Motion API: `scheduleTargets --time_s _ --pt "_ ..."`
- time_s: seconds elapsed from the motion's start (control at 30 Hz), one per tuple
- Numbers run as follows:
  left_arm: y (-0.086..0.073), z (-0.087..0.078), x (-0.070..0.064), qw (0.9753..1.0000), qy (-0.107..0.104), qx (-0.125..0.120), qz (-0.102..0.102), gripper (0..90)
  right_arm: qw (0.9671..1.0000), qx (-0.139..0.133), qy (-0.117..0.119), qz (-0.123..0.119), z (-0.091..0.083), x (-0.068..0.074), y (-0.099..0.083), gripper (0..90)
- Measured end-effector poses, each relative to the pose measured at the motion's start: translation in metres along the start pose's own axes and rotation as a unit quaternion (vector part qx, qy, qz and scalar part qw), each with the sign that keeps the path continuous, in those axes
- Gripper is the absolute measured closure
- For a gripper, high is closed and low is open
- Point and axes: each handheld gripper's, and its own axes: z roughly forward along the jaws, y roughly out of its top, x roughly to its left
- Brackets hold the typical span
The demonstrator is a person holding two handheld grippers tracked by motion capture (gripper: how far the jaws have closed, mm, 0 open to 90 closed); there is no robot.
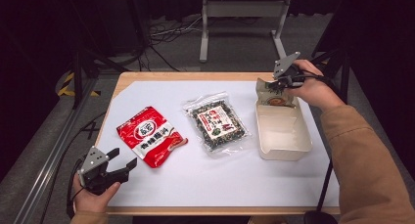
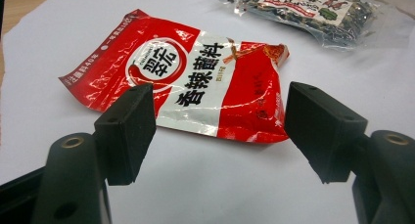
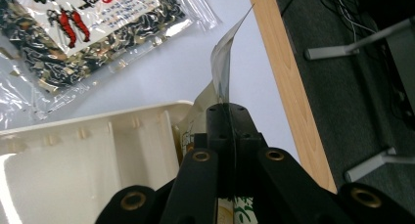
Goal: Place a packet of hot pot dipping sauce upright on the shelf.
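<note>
A red and white sauce packet lies flat on the white sheet at the left. My left gripper hovers open just short of its near edge, nothing between the jaws. A clear bag of dark dried food lies in the middle. At the right stands a cream box. My right gripper is shut on a thin beige packet, held upright over the box's far end.
A white sheet covers most of the wooden table. A metal stand and cables lie on the floor behind the table. A black cable hangs past the right edge.
</note>
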Motion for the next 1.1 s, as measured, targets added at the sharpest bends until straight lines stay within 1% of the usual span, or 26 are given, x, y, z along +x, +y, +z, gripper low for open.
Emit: scheduleTargets --time_s 0.1,0.17,0.2,0.23,0.33,0.4,0.43,0.47,0.5,0.53,0.57,0.63,0.67,0.73,0.8,0.83,0.9,0.93,1.0,1.03,1.07,1.1 --pt "0.0 0.0 -0.001 1.0 -0.002 0.0 0.001 28.4 0.9996 0.006 0.001 0.026 0.004 -0.001 -0.005 89.3" --pt "0.001 0.0 0.0 1.0 -0.002 -0.001 0.003 28.4 0.9987 0.012 0.006 0.05 0.01 -0.001 -0.011 89.2" --pt "0.001 0.0 0.0 1.0 -0.002 -0.001 0.003 28.4 0.9984 0.006 0.009 0.056 0.011 -0.001 -0.014 89.2" --pt "0.001 0.001 0.0 1.0 -0.003 -0.001 0.003 28.4 0.998 0.001 0.007 0.063 0.011 -0.001 -0.015 89.2" --pt "0.002 0.002 0.0 1.0 -0.004 0.001 0.003 28.4 0.9977 -0.013 0.0 0.067 0.008 0.0 -0.014 89.3" --pt "0.002 0.003 -0.001 1.0 -0.005 0.002 0.004 28.4 0.9966 -0.023 0.006 0.079 0.005 -0.001 -0.013 89.4" --pt "0.002 0.003 -0.001 1.0 -0.005 0.0 0.005 28.3 0.9959 -0.027 0.013 0.085 0.003 -0.001 -0.012 89.3" --pt "0.002 0.003 -0.001 1.0 -0.005 0.0 0.005 28.3 0.9959 -0.027 0.013 0.085 0.003 -0.001 -0.012 89.3" --pt "0.003 0.004 -0.001 1.0 -0.005 0.001 0.006 28.4 0.9944 -0.027 0.031 0.098 0.004 -0.001 -0.015 89.4" --pt "0.003 0.004 -0.001 1.0 -0.005 0.001 0.006 28.4 0.9944 -0.027 0.031 0.098 0.004 -0.001 -0.015 89.4" --pt "0.003 0.004 -0.001 1.0 -0.006 0.001 0.006 28.4 0.9936 -0.03 0.035 0.103 0.005 -0.001 -0.017 89.5" --pt "0.004 0.005 -0.001 0.9999 -0.008 0.001 0.007 28.4 0.9926 -0.021 0.023 0.117 0.005 -0.002 -0.023 89.3" --pt "0.004 0.005 -0.002 0.9999 -0.009 0.0 0.006 28.4 0.9922 -0.02 0.023 0.121 0.005 -0.003 -0.026 89.2" --pt "0.004 0.006 -0.002 0.9999 -0.009 0.001 0.007 28.3 0.9918 -0.021 0.019 0.124 0.005 -0.003 -0.032 88.2" --pt "0.004 0.007 -0.002 0.9999 -0.01 0.002 0.008 28.3 0.9919 -0.021 0.019 0.124 0.004 -0.003 -0.033 86.6" --pt "0.005 0.008 -0.002 0.9999 -0.01 0.003 0.01 28.3 0.9919 -0.018 0.016 0.125 0.004 -0.003 -0.034 85.0" --pt "0.005 0.009 -0.002 0.9999 -0.01 0.003 0.01 28.3 0.9915 -0.013 0.012 0.129 0.005 -0.003 -0.036 84.7" --pt "0.005 0.009 -0.002 0.9999 -0.011 0.002 0.011 28.3 0.9909 -0.01 0.006 0.134 0.006 -0.002 -0.037 82.7" --pt "0.006 0.009 -0.002 0.9999 -0.012 0.003 0.011 28.3 0.9902 -0.016 0.002 0.139 0.006 -0.002 -0.038 79.0" --pt "0.006 0.009 -0.002 0.9999 -0.012 0.002 0.01 28.3 0.9902 -0.016 0.002 0.139 0.006 -0.002 -0.038 79.0" --pt "0.006 0.01 -0.002 0.9999 -0.014 0.003 0.009 28.3 0.99 -0.018 -0.001 0.14 0.006 -0.002 -0.038 76.8" --pt "0.006 0.01 -0.002 0.9998 -0.014 0.003 0.01 28.3 0.9897 -0.018 -0.004 0.142 0.005 -0.002 -0.039 72.7"
